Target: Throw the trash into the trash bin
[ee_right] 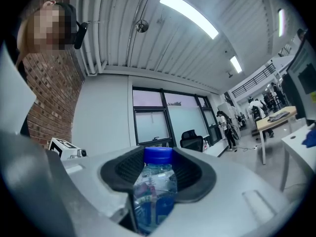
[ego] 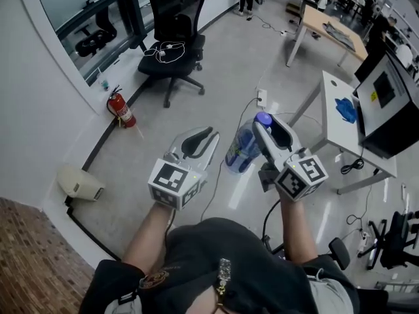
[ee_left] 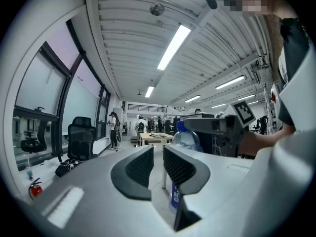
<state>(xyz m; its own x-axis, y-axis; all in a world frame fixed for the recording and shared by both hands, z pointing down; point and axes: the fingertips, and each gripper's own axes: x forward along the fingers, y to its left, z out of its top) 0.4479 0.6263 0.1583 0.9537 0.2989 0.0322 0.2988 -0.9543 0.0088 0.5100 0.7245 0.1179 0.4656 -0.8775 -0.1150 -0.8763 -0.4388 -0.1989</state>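
A clear plastic water bottle [ego: 241, 152] with a blue cap hangs in the air, and my right gripper [ego: 261, 127] is shut on its upper part. In the right gripper view the bottle [ee_right: 154, 194] stands upright between the dark pads [ee_right: 195, 174], filling the gap of that gripper [ee_right: 158, 169]. My left gripper [ego: 208, 138] is held level to the left of the bottle, its jaws drawn together with nothing in them. In the left gripper view only a thin slit shows at that gripper [ee_left: 158, 157]; the bottle [ee_left: 186, 139] and the right gripper [ee_left: 217, 126] are just beyond. No trash bin is in view.
A black office chair [ego: 173, 41] and a red fire extinguisher [ego: 122, 110] stand by the window wall ahead. A white desk [ego: 337, 126] with a monitor [ego: 386, 100] and a blue cloth [ego: 346, 108] is at the right. A white device [ego: 78, 183] lies on the floor at the left.
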